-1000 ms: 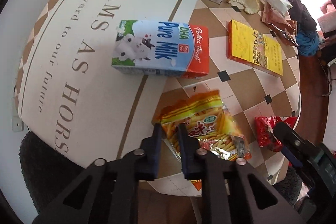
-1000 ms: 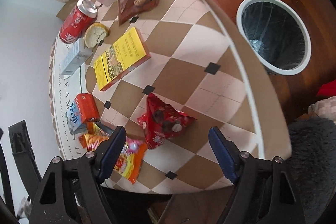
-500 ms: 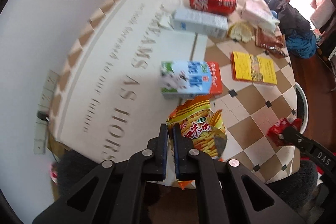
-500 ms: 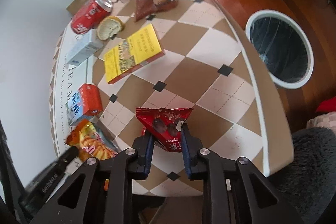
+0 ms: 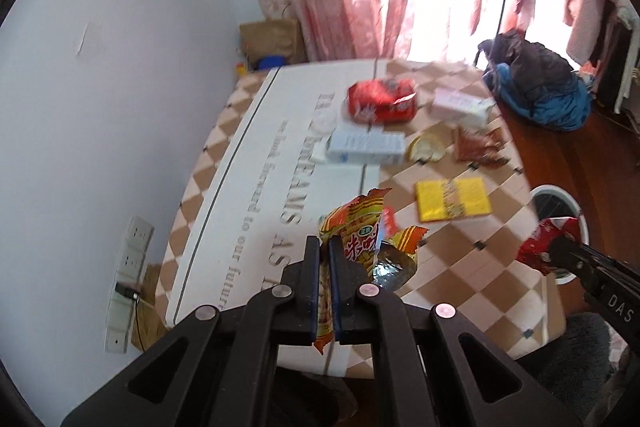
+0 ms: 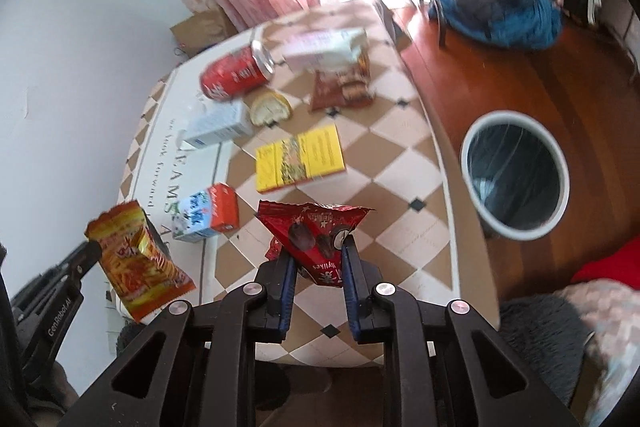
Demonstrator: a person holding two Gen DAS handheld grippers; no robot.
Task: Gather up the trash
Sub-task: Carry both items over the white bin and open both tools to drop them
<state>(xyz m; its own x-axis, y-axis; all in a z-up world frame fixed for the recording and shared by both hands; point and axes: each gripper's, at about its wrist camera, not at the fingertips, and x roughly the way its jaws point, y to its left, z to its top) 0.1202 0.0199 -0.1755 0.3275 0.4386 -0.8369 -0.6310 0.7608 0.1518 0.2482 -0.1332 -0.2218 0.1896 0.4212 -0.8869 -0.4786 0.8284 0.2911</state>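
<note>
At the bottom centre of the left wrist view, the left gripper (image 5: 325,259) is clenched on the lower edge of an orange snack wrapper (image 5: 362,239), which stands up from the jaws, clear of the table (image 5: 248,187). The grip takes only a thin strip of crinkled foil, so a quick swing could let it slide out.

At the bottom centre of the right wrist view, the right gripper (image 6: 318,259) pinches a red chocolate wrapper (image 6: 316,233) by its narrow lower end; the wide top flares above the pads. Its light, slippery film could slip out of the pinch.

At centre right of that view the white trash bin (image 6: 516,173) stands on the wooden floor just beyond the table's edge. A release short of its rim would drop a wrapper on the floor or the table.

Farther off, in the upper middle, the milk carton (image 6: 208,213), yellow box (image 6: 300,159), red soda can (image 6: 236,75) and a brown snack packet (image 6: 340,87) lie uncollected; a low pass could knock them.
</note>
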